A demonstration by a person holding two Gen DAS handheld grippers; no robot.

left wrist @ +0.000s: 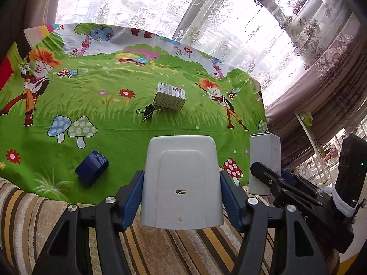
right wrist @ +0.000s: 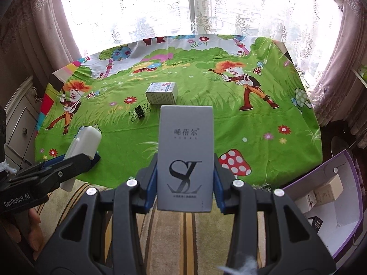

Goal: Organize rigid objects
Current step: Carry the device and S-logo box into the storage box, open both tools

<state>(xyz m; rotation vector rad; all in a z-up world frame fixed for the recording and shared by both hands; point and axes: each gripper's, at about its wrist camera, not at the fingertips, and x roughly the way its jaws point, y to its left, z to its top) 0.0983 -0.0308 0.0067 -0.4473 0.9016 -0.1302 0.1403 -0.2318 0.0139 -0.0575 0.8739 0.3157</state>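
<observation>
Pinching a white casing (left wrist: 182,183) dead centre, the left gripper (left wrist: 182,197) holds firm; right gripper (right wrist: 185,183) clamps a grey box (right wrist: 185,158), small carton (right wrist: 162,92) at twelve o'clock.

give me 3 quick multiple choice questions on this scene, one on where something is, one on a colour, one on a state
1. Where does the black binder clip lie?
A. inside the purple box
B. on the green cloth beside the small white carton
C. on top of the dark blue box

2. What colour is the box lying alone on the cloth near its front edge?
A. dark blue
B. red
C. yellow

3. What is the right gripper doing?
A. hanging open
B. shut on a grey box
C. shut on the binder clip

Answers:
1 B, the clip lies on the green cloth next to the small white carton.
2 A, the dark blue box shows in the left wrist view.
3 B, its fingers press both sides of the grey box.
</observation>
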